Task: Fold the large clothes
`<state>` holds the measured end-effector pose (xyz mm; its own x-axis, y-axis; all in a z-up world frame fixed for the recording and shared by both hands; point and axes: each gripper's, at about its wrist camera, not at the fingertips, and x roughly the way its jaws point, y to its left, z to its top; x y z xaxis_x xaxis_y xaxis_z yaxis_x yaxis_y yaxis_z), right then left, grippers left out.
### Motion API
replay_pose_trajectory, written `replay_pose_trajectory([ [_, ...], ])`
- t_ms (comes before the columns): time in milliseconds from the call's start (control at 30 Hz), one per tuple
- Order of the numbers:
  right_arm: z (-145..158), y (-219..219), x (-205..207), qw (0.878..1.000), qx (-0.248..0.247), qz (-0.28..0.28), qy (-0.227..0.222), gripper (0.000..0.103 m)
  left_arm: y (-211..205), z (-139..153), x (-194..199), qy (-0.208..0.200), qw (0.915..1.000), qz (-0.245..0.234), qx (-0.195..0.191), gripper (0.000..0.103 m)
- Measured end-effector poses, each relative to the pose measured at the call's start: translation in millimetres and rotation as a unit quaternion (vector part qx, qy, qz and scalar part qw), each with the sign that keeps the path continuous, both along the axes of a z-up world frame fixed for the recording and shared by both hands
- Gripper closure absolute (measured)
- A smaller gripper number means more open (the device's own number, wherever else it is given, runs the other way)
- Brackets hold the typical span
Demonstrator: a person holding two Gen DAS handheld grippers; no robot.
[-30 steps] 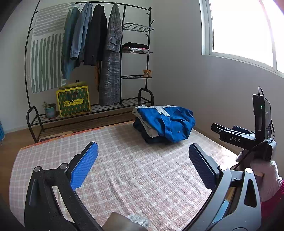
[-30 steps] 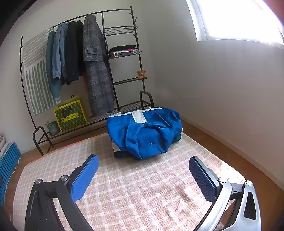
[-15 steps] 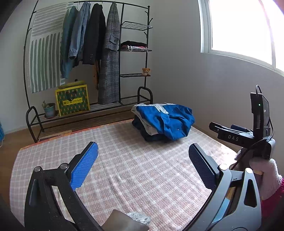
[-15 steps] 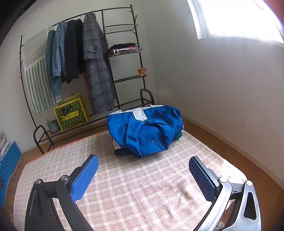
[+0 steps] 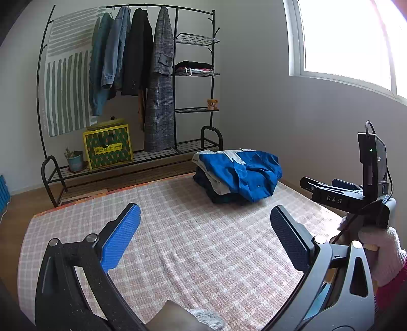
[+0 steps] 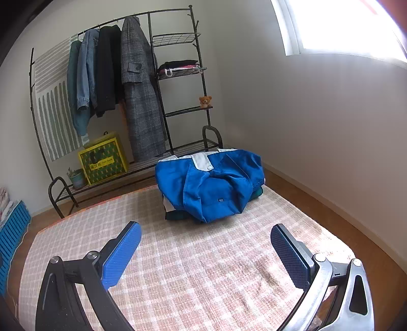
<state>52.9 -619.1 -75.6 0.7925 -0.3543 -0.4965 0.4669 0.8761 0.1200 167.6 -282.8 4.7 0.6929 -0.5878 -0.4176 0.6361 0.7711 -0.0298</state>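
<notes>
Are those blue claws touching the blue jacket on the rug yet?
Apart. In the right wrist view the open right gripper shows bare checked rug before the blue jacket; the left wrist view shows the left gripper likewise short.

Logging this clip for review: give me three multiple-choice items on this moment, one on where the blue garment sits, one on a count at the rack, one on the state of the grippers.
1. Where does the blue garment lie?
A. On top of a pile at the rug's far edge
B. Hung on the rack
C. Inside the yellow box

2. How many garments hang on the rack's rail?
A. Two
B. Four
C. Seven

3. How are the left gripper and right gripper?
A. Both shut on cloth
B. Left shut, right open
C. Both open, holding nothing

Answers: 1 A, it tops other folded clothes on the checked rug. 2 B, four coats and jackets hang side by side. 3 C, each view shows wide-spread fingers over bare rug.
</notes>
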Motion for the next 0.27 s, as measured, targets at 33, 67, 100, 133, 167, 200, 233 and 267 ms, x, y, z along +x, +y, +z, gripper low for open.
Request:
replay_pose_trajectory([
  [33, -0.2, 0.4, 0.1, 1.0, 0.0, 0.001, 0.0, 0.0, -0.4, 0.7, 1.0, 0.0, 1.0, -0.001, 0.0, 0.0],
  [67, -0.2, 0.8, 0.2, 1.0, 0.0, 0.001, 0.001, 0.0, -0.2, 0.6, 0.4, -0.001, 1.0, -0.001, 0.0, 0.0],
  [100, -0.6, 1.0, 0.6, 1.0, -0.001, 0.001, 0.001, 0.0, -0.3, 1.2, 0.9, -0.002, 1.0, -0.002, -0.001, 0.0],
  [133, -0.8, 1.3, 0.7, 1.0, -0.001, 0.001, 0.001, 0.0, 0.1, 1.8, -0.6, -0.007, 1.0, -0.003, -0.001, 0.0],
  [167, -0.9, 1.4, 0.2, 1.0, -0.001, 0.001, 0.002, 0.0, 0.4, 1.6, -2.3, -0.01, 0.9999, -0.002, 0.0, 0.0],
  [200, -1.1, 1.6, 0.3, 1.0, -0.001, 0.001, 0.002, 0.0, 0.7, 2.3, -3.2, -0.013, 0.9999, -0.002, 0.001, 0.0],
  [233, -1.4, 1.7, 0.8, 1.0, -0.001, 0.001, 0.003, 0.0, 1.4, 3.3, -3.1, -0.013, 0.9999, -0.002, -0.001, 0.0],
  [267, -1.7, 1.7, 0.8, 1.0, -0.001, 0.001, 0.003, 0.0, 2.1, 3.8, -2.8, -0.01, 0.9999, -0.004, -0.002, 0.0],
])
